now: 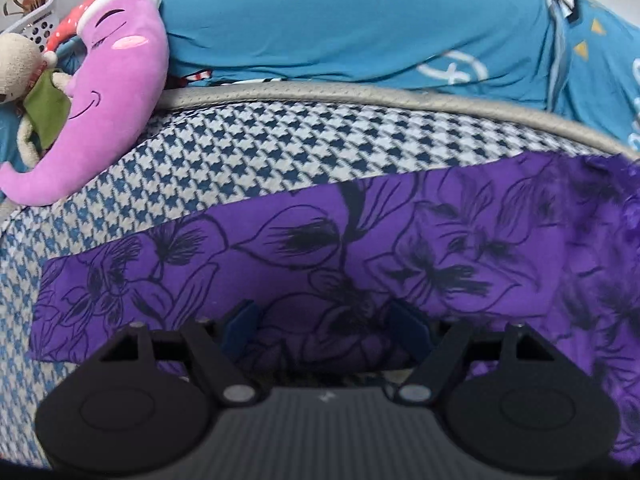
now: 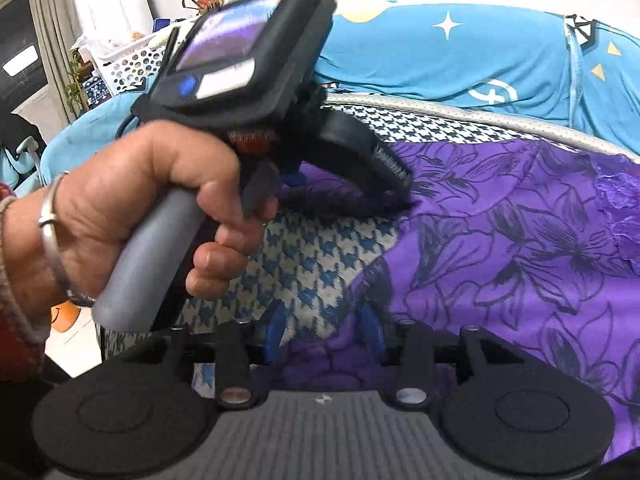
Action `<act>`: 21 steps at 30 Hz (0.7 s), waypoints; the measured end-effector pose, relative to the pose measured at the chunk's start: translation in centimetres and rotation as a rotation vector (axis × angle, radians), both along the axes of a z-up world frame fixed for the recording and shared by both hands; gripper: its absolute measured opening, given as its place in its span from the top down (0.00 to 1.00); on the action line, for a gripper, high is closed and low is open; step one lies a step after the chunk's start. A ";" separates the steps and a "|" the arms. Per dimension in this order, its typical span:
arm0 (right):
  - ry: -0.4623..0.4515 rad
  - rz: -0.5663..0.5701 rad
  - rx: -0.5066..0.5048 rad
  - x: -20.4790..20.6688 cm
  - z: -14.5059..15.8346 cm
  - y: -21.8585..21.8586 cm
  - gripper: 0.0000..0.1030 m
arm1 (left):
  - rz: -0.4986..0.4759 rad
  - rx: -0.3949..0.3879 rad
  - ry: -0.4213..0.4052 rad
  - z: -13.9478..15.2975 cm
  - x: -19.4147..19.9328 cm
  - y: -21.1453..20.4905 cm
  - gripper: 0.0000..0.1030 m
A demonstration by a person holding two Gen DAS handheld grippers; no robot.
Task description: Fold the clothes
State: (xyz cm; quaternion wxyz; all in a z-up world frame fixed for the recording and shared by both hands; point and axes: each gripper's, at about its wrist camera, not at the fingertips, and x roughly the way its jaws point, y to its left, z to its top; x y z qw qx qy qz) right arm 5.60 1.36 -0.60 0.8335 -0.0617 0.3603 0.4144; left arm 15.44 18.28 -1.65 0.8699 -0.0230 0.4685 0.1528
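Observation:
A purple garment with a dark flower print (image 1: pixel 360 240) lies spread on a houndstooth-covered surface (image 1: pixel 280 140). My left gripper (image 1: pixel 324 328) sits low over the garment's near edge, its blue fingers wide apart with a bunched fold of cloth between them. In the right wrist view a hand (image 2: pixel 132 200) holds that left gripper (image 2: pixel 296 180) at the garment's (image 2: pixel 520 240) left edge. My right gripper (image 2: pixel 324 330) is at the near corner, and its fingers stand close together on a gathered bunch of purple cloth.
A pink plush toy (image 1: pixel 112 100) and a beige plush (image 1: pixel 16 68) lie at the far left. Blue star-print bedding (image 1: pixel 360 28) runs along the back behind a grey piped edge (image 1: pixel 360 94). A white perforated basket (image 2: pixel 132 60) stands at the back left.

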 end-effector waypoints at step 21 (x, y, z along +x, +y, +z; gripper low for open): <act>-0.019 -0.339 0.055 3.0 3.5 -12.1 0.58 | -0.109 -0.096 -0.107 4.2 -2.0 -6.6 0.15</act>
